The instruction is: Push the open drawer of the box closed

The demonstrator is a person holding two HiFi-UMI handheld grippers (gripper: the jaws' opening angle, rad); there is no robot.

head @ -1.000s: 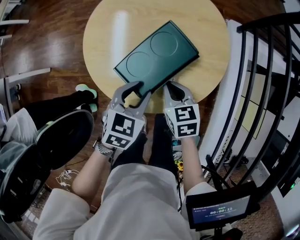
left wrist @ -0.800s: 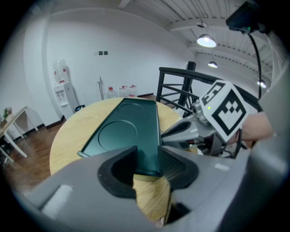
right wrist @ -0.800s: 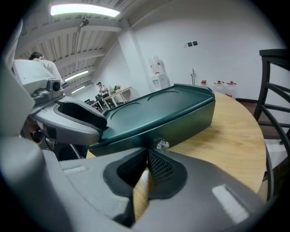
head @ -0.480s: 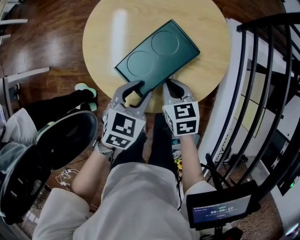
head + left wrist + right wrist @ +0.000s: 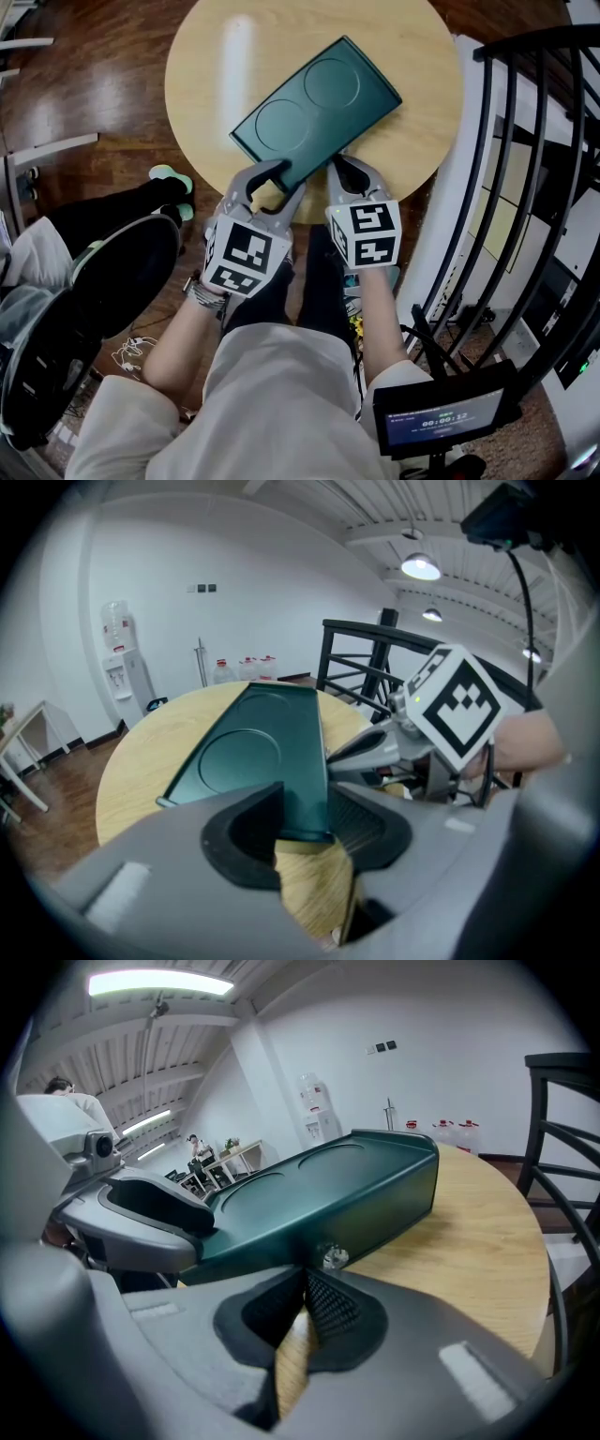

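Right now, the dark green flat rectangular box (image 5: 314, 103) with two round recesses in its lid is lying slantwise on the round pale wooden table (image 5: 206, 56), its near corner pointing toward the person. The left gripper (image 5: 289, 178) is straddling that corner, jaws parted around it and the pads seemingly bearing on both of its sides, so it looks to be bracing the box. The right gripper (image 5: 305, 1283) is working empty, its jaws pinched together, and their tips are resting just under the small silver knob (image 5: 335, 1258) on the long side face, which I take to be the drawer front (image 5: 384, 1206). No gap is showing along that face, so the drawer is probably nearly home or already flush, though the seam is hard to make out. The main risk is the whole box sliding or swivelling across the smooth tabletop instead of the drawer seating, should the brace on the corner give way. The narrow closed tips are also pressing beside a rounded knob, so an off-centre shove could make them skid along the face.
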